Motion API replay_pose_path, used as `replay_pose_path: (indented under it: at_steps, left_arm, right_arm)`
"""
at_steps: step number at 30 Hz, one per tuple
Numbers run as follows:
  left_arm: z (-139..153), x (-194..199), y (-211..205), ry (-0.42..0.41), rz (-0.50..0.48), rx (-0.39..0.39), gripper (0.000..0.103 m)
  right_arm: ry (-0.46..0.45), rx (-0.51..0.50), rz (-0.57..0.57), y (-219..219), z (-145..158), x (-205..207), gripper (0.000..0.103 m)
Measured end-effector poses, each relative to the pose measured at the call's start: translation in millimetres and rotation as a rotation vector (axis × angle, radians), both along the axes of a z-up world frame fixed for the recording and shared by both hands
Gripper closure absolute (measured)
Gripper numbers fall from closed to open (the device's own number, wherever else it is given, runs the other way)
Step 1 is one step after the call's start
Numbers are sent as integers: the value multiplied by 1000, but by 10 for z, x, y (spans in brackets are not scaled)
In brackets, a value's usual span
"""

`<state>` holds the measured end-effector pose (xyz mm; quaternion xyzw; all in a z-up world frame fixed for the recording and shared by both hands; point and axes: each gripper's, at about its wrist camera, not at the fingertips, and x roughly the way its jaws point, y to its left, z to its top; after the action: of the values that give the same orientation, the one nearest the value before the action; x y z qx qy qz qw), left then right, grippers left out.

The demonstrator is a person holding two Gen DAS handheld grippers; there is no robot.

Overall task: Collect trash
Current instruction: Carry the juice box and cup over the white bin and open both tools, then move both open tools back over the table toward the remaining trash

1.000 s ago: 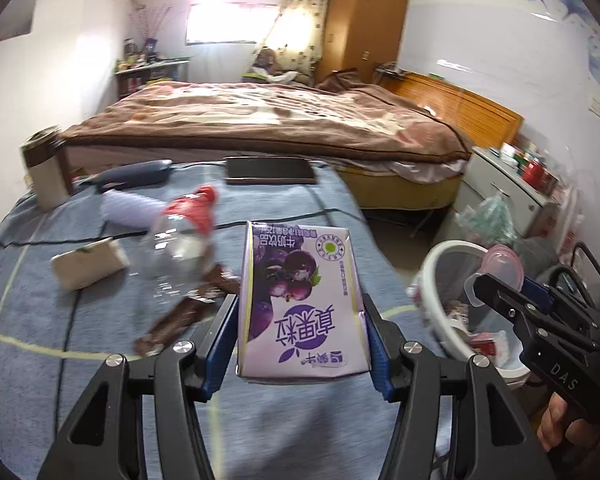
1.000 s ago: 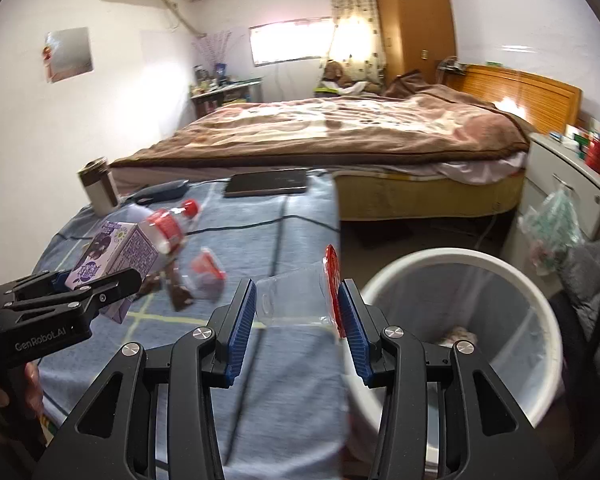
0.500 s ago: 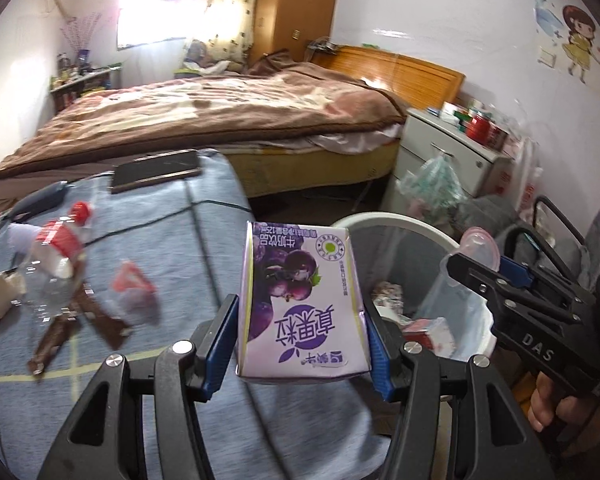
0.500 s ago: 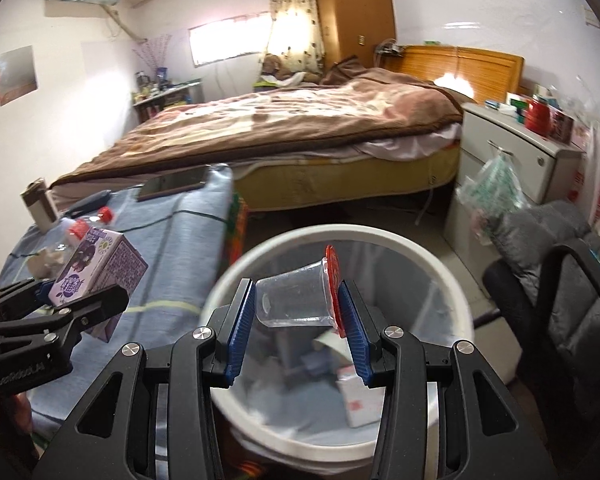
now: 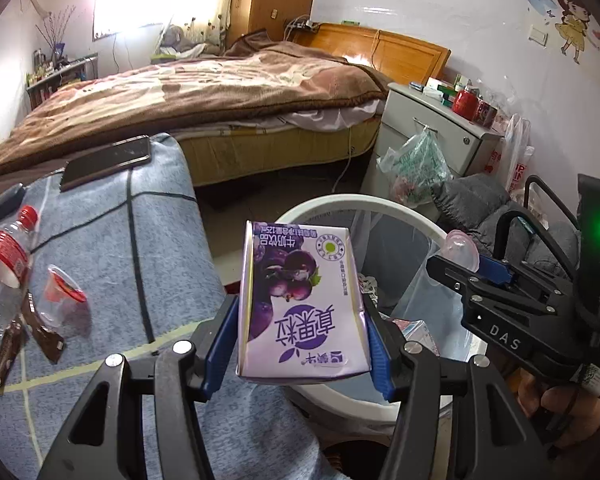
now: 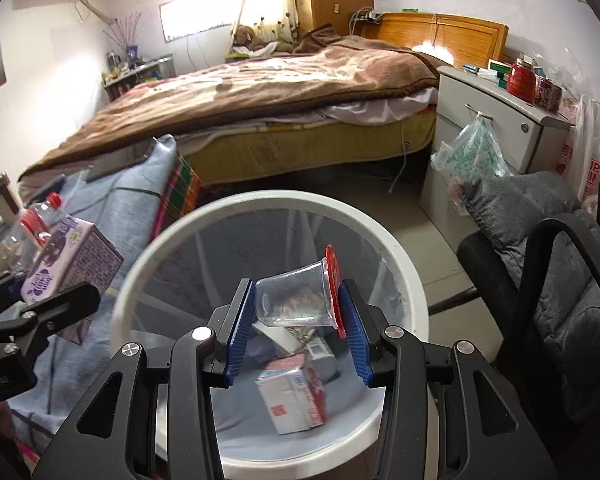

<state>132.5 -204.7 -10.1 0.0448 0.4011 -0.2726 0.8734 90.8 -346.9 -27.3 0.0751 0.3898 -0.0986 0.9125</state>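
Right wrist: fingers [image 6: 238, 332] clamp cup [image 6: 296, 300]; left fingers [image 5: 220, 340] clamp carton [image 5: 300, 304], hiding bin [image 5: 380, 204].

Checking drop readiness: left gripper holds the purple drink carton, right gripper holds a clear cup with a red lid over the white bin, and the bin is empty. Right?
Not quite. The right wrist view shows the white bin already has trash, including a red and white carton. The rest holds: left gripper clamps the purple drink carton, right gripper the clear cup.

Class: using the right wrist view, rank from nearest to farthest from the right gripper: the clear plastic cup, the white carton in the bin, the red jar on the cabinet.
1. Clear plastic cup, between the right gripper pads.
2. White carton, below, inside the white round bin.
3. Red jar, far right, atop the cabinet.
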Motion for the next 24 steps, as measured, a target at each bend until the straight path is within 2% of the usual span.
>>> replay_pose_path:
  at_steps: [7,8,10,24]
  left_arm:
    - [-56,5,-34,23,-5,-5,42]
    - [-55,10,-37,26,-7,-6,41]
    - [-43,3,-37,26,-14,-15,33]
    - [97,-70,170,-5,15,-51,32]
  right_arm:
    - [23,25,-26,-72,-61,-23,55]
    - [25,25,-29,-78,-67,-22,53]
    - [27,30,-34,-80,-69,-18,40]
    - [-17,28,-48,12,42,-121,39]
